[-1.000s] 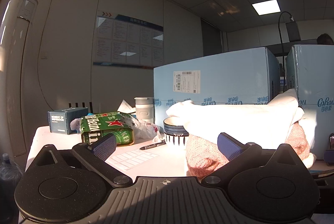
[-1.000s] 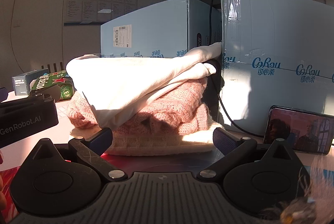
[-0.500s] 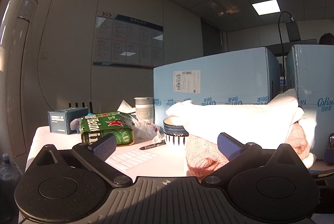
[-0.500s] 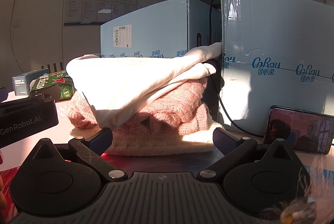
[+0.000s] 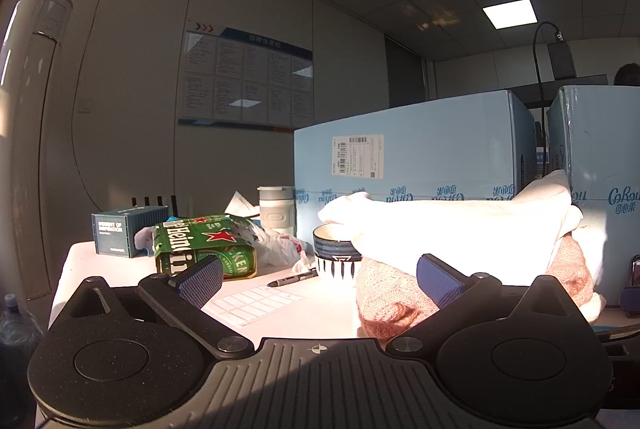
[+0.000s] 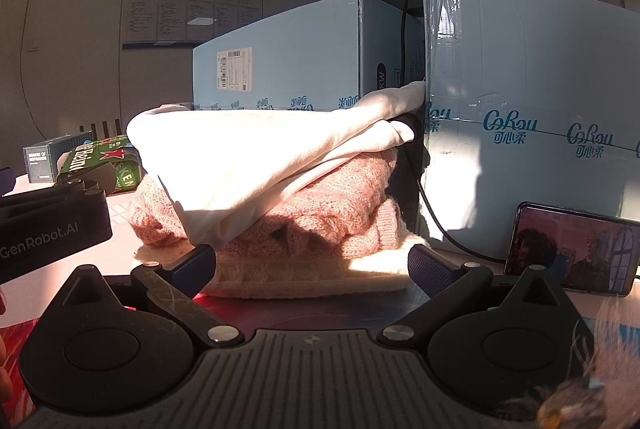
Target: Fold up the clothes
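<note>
both jaws apart, empty: left gripper (image 5: 318, 275), right gripper (image 6: 311, 263); cream garment (image 6: 256, 157) drapes over pink knit (image 6: 320, 213) ahead; pinch cream hem first, lift clear of stack

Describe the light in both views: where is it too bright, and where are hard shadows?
Left wrist view: low sun overexposes the cream garment; the left gripper body is dark. Right wrist view: the same garment glares, hard shadow falls on the pink knit beneath; fisheye bends the blue boxes.

Blue boxes (image 5: 404, 165), phone (image 6: 572, 249), bowl (image 5: 334, 261), beer carton (image 5: 204, 247)
</note>
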A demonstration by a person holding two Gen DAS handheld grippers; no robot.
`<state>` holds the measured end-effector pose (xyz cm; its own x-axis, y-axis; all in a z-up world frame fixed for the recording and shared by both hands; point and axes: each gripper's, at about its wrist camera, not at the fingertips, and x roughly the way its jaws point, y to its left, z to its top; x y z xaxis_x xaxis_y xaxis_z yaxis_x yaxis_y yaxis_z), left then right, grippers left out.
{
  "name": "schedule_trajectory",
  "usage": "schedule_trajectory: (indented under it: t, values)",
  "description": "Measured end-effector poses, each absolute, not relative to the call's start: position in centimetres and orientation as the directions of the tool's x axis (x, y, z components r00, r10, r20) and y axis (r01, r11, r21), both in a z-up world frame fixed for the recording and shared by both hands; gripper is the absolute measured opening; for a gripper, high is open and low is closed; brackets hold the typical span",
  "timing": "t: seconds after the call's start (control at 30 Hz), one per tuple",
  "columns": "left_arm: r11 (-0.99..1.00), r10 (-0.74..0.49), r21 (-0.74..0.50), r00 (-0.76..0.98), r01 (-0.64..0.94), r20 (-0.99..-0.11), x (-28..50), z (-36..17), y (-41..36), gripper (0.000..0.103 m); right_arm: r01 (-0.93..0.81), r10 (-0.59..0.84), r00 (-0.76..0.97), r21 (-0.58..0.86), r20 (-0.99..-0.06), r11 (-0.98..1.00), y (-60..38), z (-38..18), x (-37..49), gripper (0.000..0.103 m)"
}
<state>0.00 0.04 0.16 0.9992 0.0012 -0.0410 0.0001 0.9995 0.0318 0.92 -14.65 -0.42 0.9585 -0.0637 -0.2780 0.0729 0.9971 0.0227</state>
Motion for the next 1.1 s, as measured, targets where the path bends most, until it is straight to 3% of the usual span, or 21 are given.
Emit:
schedule_trajectory:
  t: [1.1]
  values:
    - [1.0, -0.012, 0.028, 1.0, 0.013, -0.025, -0.25, 0.17, 0.08, 0.103, 0.091, -0.082, 0.965, 0.028, -0.25, 0.995, -14.74, -0.39, 0.39, 0.103]
